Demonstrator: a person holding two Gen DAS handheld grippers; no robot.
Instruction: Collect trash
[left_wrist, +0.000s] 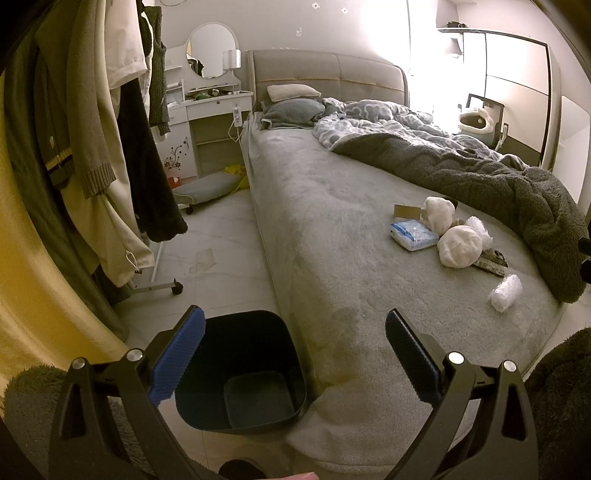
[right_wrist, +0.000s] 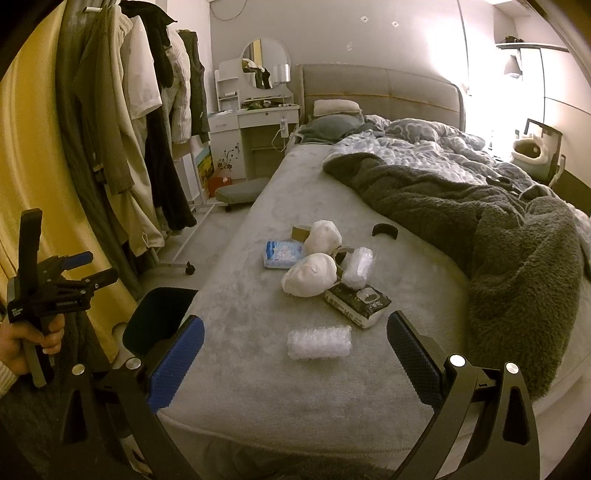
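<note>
On bed (right_wrist: 236, 369): bubble-wrap roll (right_wrist: 319, 342) ahead of right gripper (right_wrist: 295, 345), fingers wide; left gripper (left_wrist: 295, 341) wide over bin (left_wrist: 243, 373).

I see blue ribbed pads (left_wrist: 177, 363) on black arms on my left gripper (left_wrist: 295, 354), and the right gripper (right_wrist: 295, 354) wears the same blue and black. The bin (left_wrist: 242, 369) is dark navy, the bed cover (left_wrist: 332, 229) plain grey-green, the fleece blanket (right_wrist: 517, 258) charcoal, and the duvet (right_wrist: 424, 147) pale blue with a white cloud-like pattern. I make out 2 white wads (right_wrist: 312, 275), clear bubble wrap (right_wrist: 319, 341), a blue-and-white packet (right_wrist: 282, 254) and a black pack with white lettering (right_wrist: 356, 304).
</note>
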